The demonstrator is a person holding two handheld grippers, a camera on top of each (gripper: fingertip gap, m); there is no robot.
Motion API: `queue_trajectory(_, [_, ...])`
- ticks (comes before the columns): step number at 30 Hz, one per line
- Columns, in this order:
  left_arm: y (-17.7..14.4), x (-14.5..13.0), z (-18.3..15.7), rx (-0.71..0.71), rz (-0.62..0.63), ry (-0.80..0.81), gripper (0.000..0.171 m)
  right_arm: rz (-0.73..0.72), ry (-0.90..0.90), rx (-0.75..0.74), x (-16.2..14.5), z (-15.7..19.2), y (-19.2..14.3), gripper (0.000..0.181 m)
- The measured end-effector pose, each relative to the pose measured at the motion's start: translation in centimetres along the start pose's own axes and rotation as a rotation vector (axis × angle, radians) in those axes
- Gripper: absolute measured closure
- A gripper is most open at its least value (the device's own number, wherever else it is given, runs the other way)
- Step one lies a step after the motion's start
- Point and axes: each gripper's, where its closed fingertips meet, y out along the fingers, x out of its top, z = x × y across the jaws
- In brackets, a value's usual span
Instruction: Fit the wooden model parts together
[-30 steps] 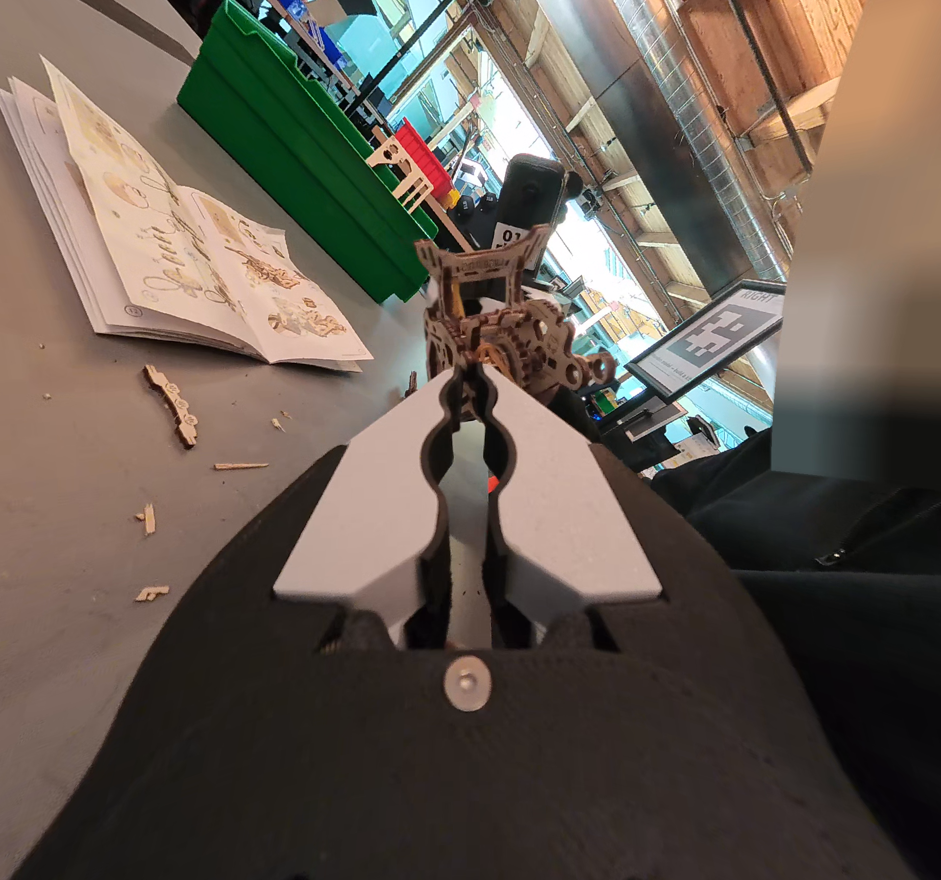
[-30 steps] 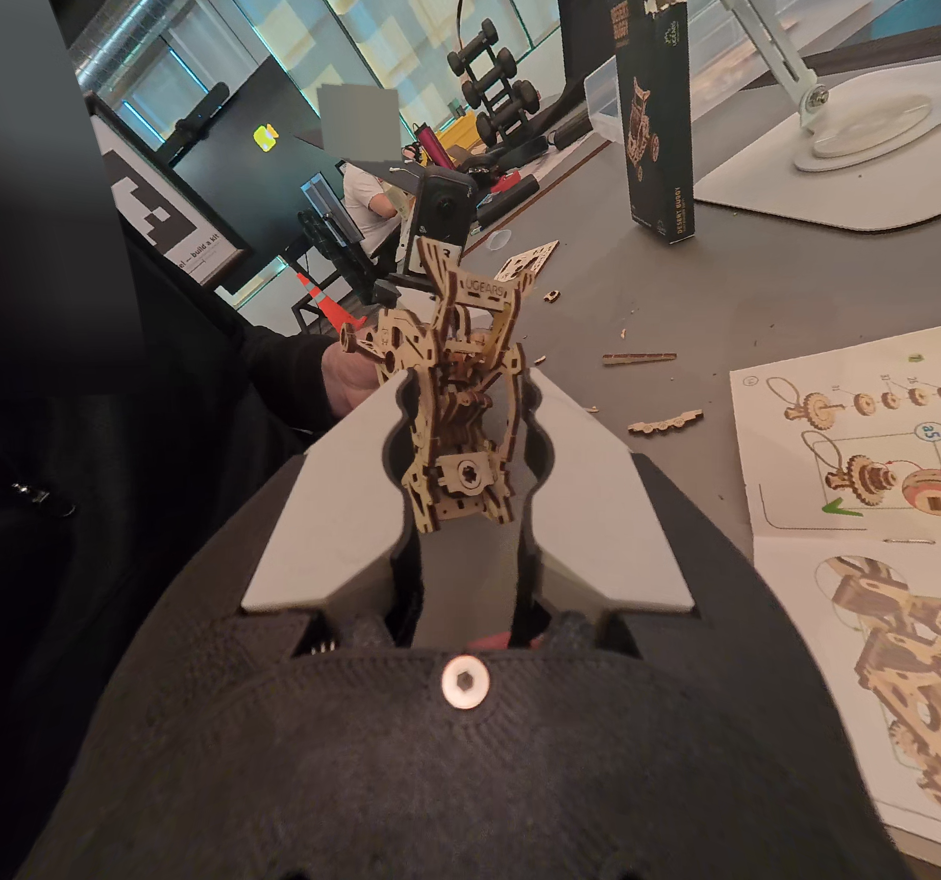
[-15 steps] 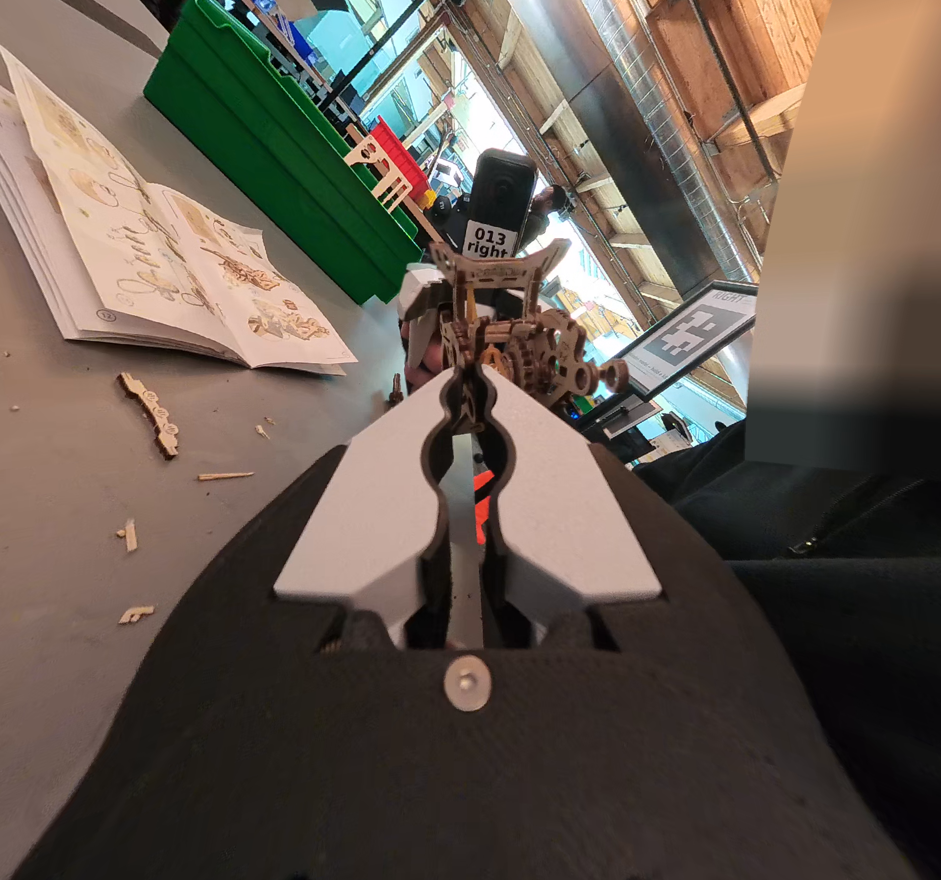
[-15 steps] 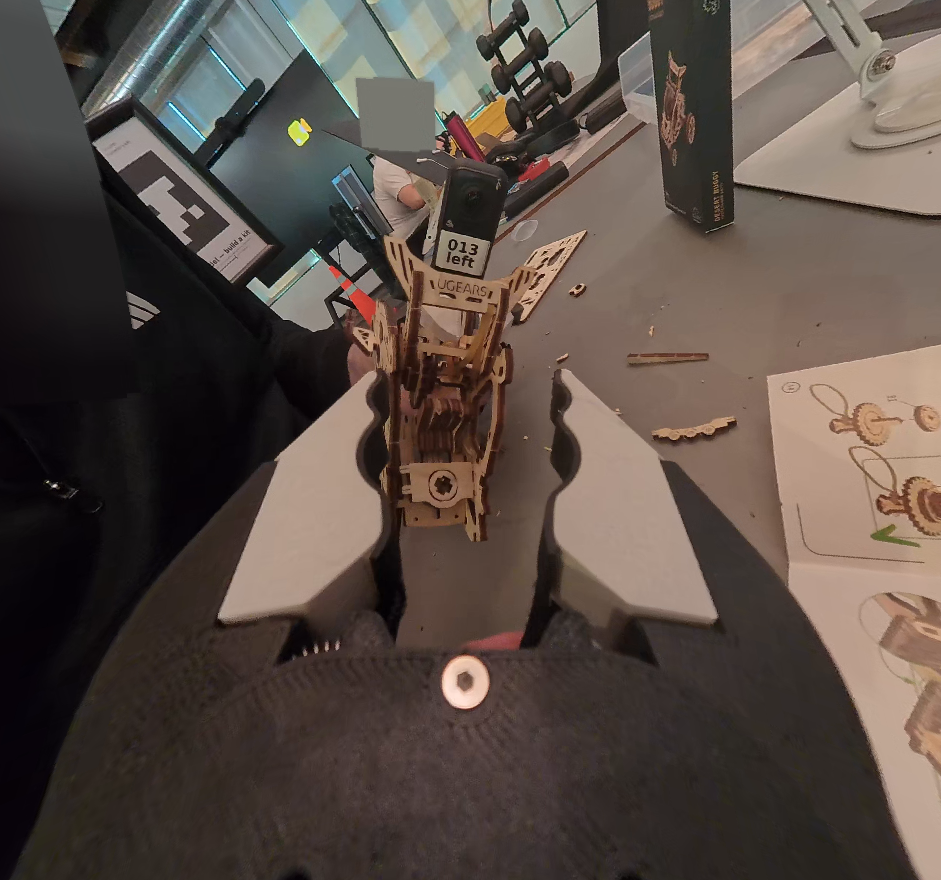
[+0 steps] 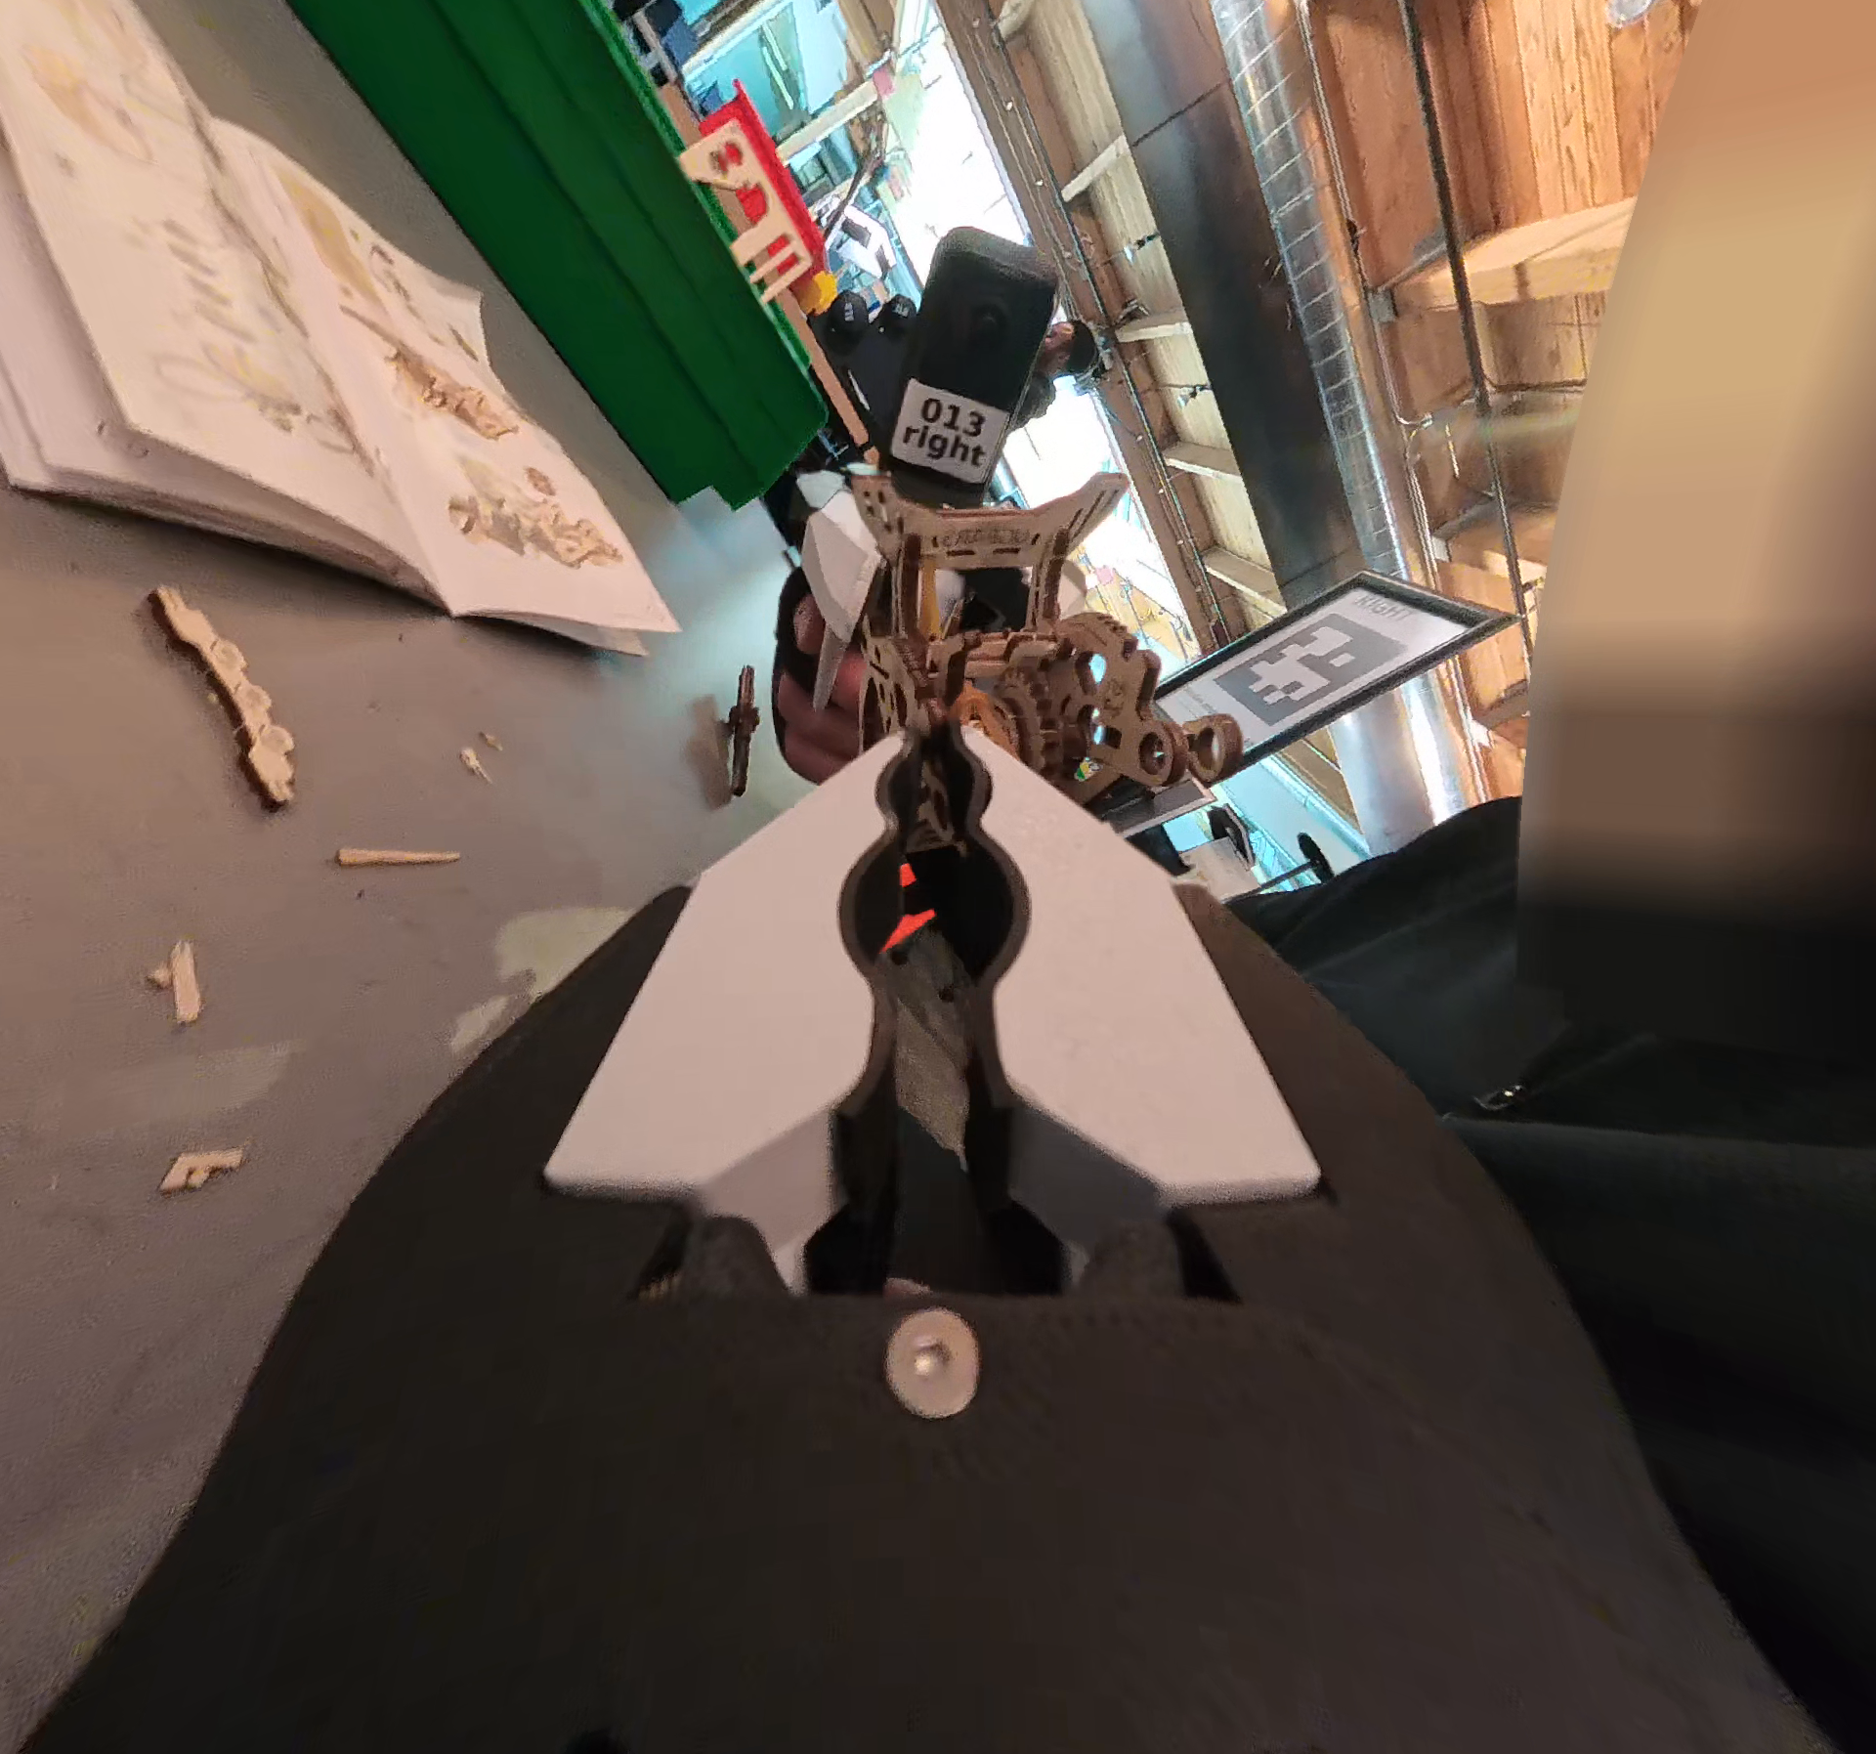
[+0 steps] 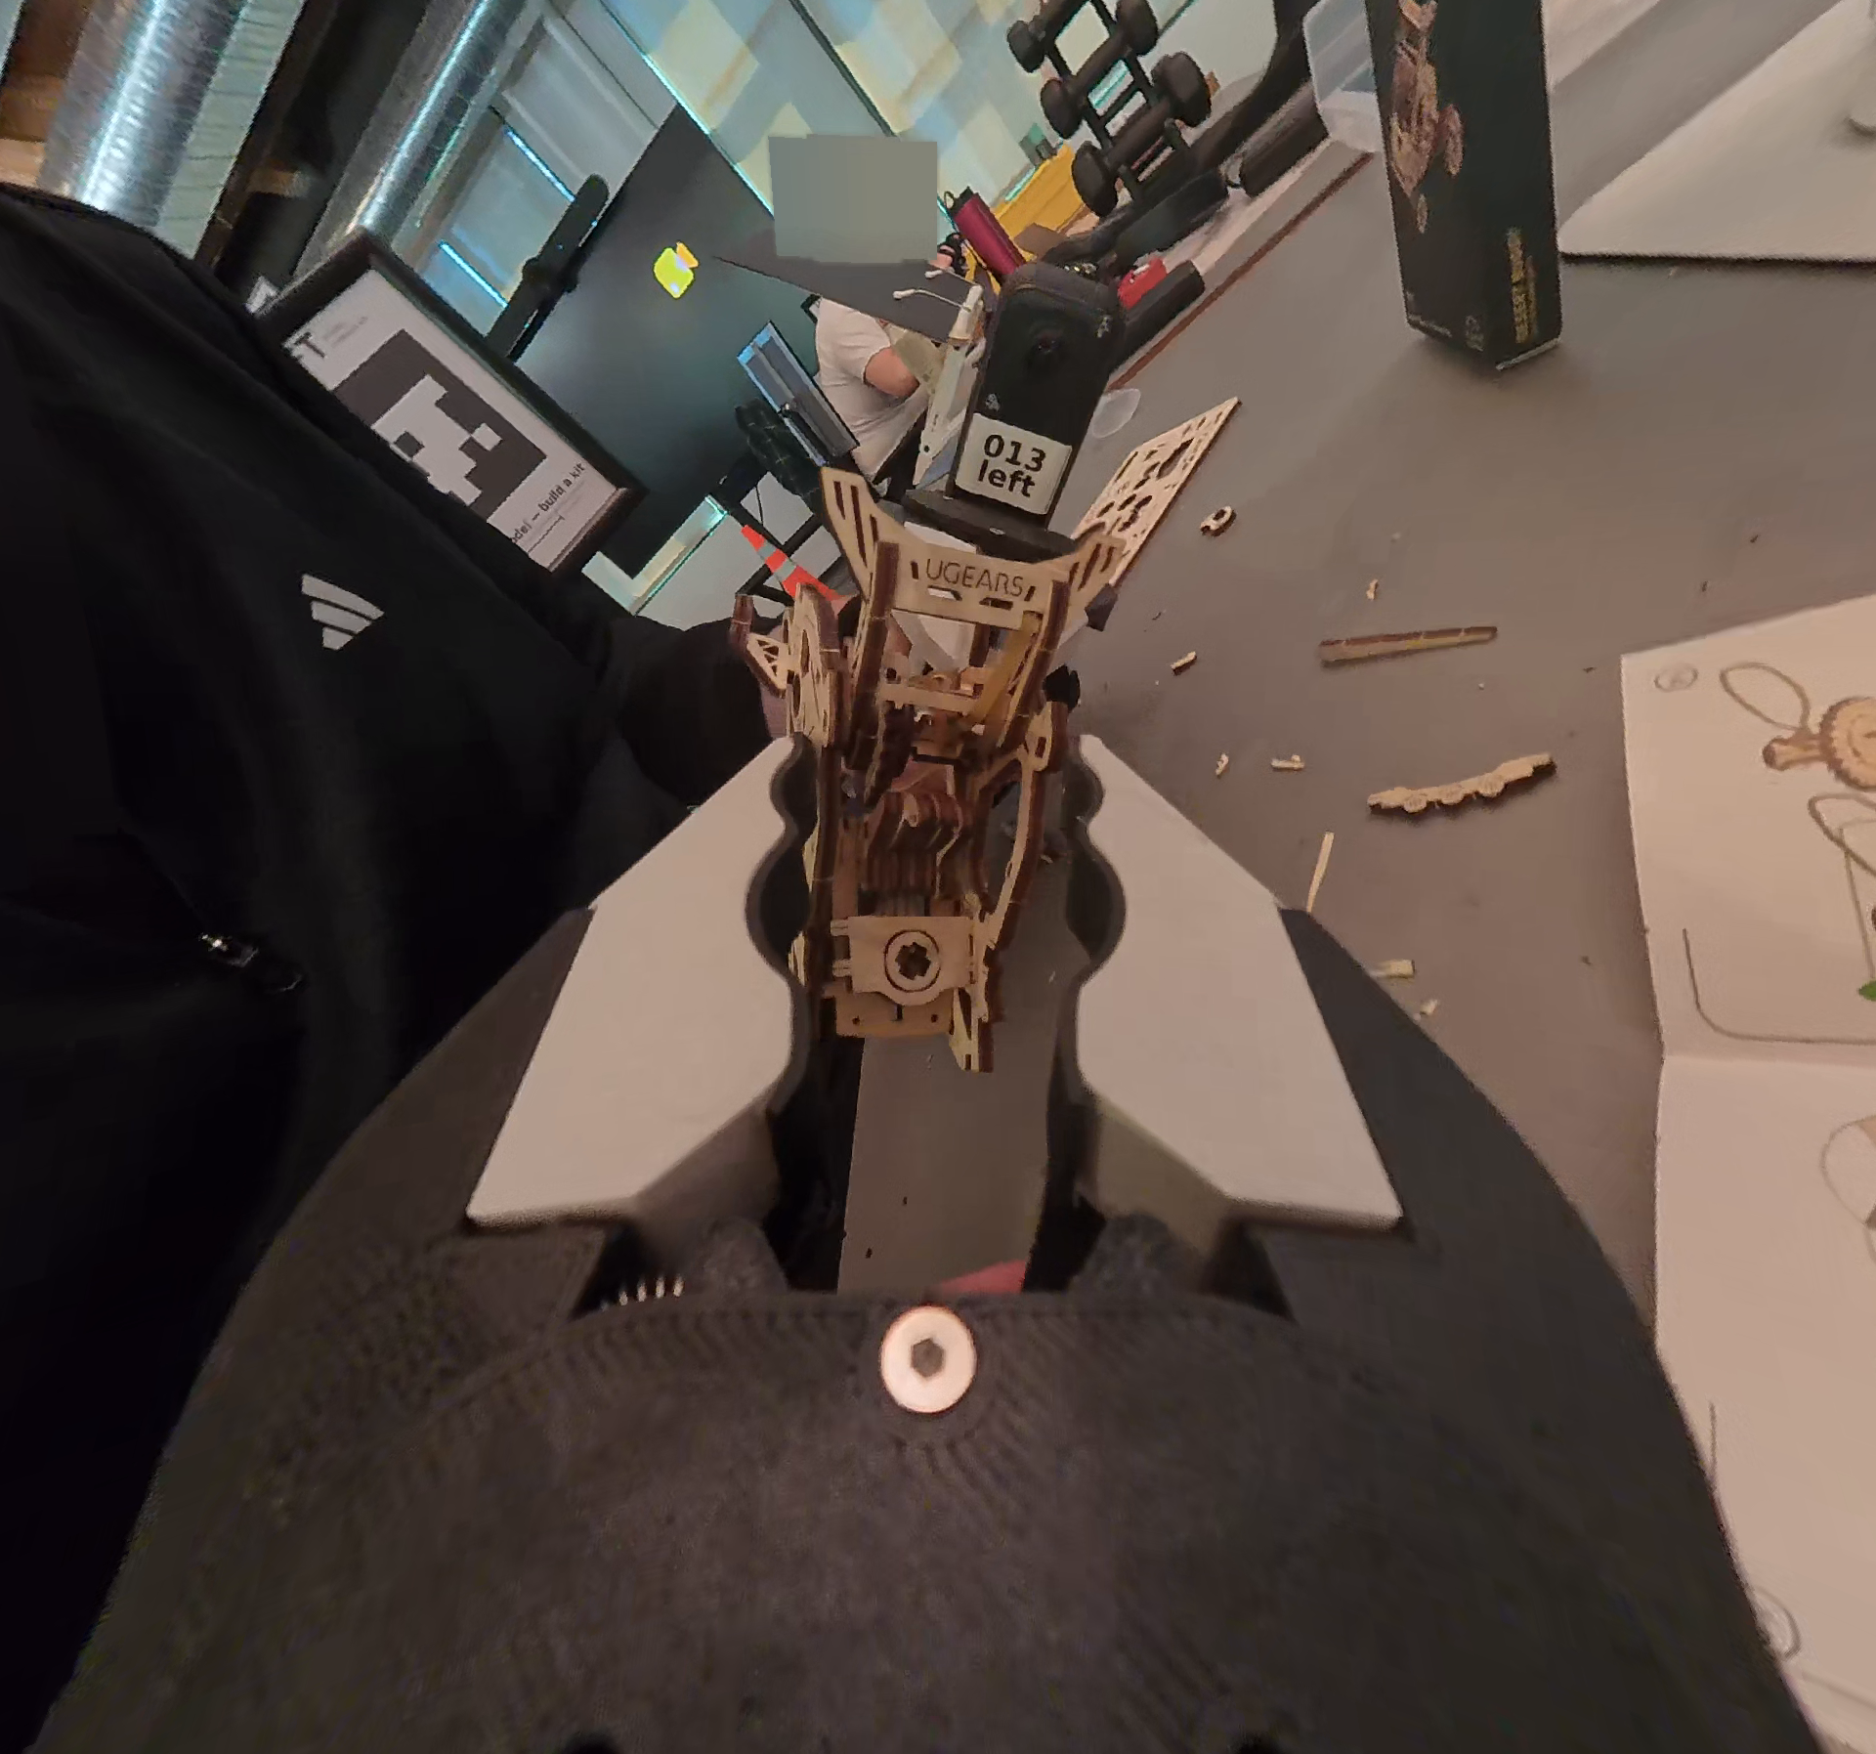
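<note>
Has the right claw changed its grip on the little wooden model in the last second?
Yes. The right claw first clasped the wooden model, spread wide half a second ago, and has now narrowed to bracket it again, beside the instruction booklet.
</note>
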Motion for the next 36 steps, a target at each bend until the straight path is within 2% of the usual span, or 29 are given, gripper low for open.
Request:
queue_trajectory(8, [-0.1, -0.9, 2.3, 0.076, 0.043, -0.100, 0.170, 0.022, 0.087, -0.054, -1.7, -1.8, -0.1, 0.136])
queue_trajectory(20, [-1.0, -0.6, 4.2, 0.161, 0.040, -0.069, 0.163, 0.043, 0.153, -0.127, -2.7, -3.8, 0.0, 0.136])
queue_trajectory(26, [-2.7, -0.7, 3.6, 0.227, 0.099, 0.128, 0.153, 0.100, 0.166, -0.198, -3.5, -5.0, 0.2, 0.136])
queue_trajectory(30, [-2.7, -2.3, 2.9, 0.265, 0.234, 0.362, 0.140, 0.155, 0.182, -0.244, -4.4, -5.7, 0.4, 0.137])
queue_trajectory(33, [-2.1, -4.0, 3.5, 0.329, 0.371, 0.568, 0.132, 0.183, 0.197, -0.269, -4.7, -6.2, 0.5, 0.136])
queue_trajectory(36, [-1.5, -4.2, 4.6, 0.417, 0.448, 0.758, 0.128, 0.190, 0.221, -0.270, -4.7, -6.4, 0.4, 0.136])
